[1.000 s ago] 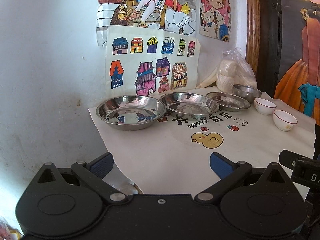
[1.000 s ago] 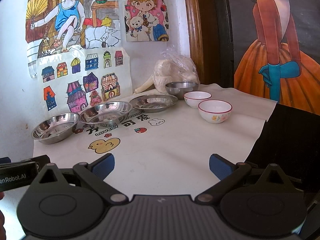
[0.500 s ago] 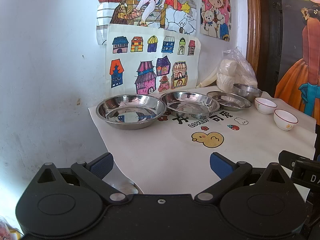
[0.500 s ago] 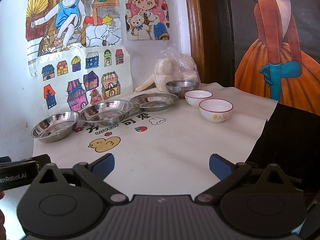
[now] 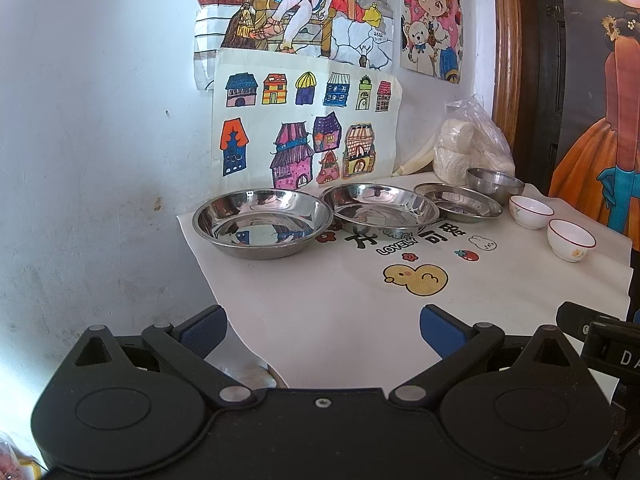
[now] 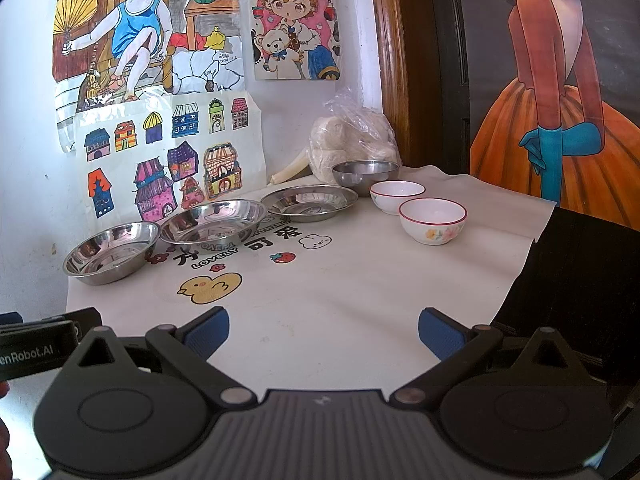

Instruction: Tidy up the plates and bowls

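I held both the left gripper [image 5: 323, 330] and right gripper [image 6: 324, 332] with fingers spread, empty. Three steel plates [image 6: 213, 226] sat left of the steel bowl [image 6: 365, 174]; two white bowls [image 6: 433, 220] stood just right of it on the counter [image 6: 340, 308].

plastic bag [image 6: 356, 140] contents perhaps dough, steel bowl [image 6: 366, 176] partly hidden behind white bowl [image 6: 397, 197]

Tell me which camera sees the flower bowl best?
The right wrist view. There the flower bowl sits large near the middle, with its red rim and painted flowers clear. In the left wrist view the same bowl is small at the right edge, and only one little flower shows.
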Tool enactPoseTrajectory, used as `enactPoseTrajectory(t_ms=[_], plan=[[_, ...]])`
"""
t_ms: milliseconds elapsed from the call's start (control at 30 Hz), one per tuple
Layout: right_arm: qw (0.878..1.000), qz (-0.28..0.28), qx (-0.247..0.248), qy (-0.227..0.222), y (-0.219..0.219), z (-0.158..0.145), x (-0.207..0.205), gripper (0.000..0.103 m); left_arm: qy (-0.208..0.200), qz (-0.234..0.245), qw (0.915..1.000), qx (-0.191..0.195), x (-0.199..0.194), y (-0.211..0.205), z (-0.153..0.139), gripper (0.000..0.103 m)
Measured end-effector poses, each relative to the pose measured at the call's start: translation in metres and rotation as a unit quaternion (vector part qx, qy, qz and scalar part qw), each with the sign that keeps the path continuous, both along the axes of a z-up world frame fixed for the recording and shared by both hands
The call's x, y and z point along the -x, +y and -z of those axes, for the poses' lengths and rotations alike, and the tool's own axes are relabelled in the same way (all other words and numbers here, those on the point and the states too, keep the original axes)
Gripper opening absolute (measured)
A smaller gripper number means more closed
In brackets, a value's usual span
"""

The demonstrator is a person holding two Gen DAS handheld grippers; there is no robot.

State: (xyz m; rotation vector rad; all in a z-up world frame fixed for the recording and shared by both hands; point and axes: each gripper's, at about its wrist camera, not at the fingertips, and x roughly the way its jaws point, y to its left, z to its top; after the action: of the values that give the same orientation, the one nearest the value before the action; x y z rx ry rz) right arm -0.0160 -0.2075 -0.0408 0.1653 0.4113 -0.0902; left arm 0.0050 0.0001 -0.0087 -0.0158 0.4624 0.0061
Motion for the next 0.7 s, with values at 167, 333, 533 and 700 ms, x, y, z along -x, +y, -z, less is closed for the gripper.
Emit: enactPoseTrajectory(t_ms=[167,333,533,700], plan=[[1.000,0.000,0.000,0.001,-0.0009,0.0000,0.0006,0.103,0.000,0.000,1.0000,0.000,0.0000,0.0000,-0.0001,0.102],[1.000,0.000,0.000,0.001,-0.0002,-0.0003,-0.0003,0.103,0.000,0.000,1.0000,0.000,-0.0001,0.0000,-0.0001,0.102],[1.000,-0.001,0.001,0.002,0.0012,-0.0001,-0.0005,0.103,0.001,0.000,1.0000,0.000,-0.0008,0.0001,0.0014,0.102],[1.000,-0.001,0.002,0.003,0.0029,0.0014,0.0003,0.103,0.002,0.000,1.0000,0.000,-0.0019,0.0007,0.0030,0.102]])
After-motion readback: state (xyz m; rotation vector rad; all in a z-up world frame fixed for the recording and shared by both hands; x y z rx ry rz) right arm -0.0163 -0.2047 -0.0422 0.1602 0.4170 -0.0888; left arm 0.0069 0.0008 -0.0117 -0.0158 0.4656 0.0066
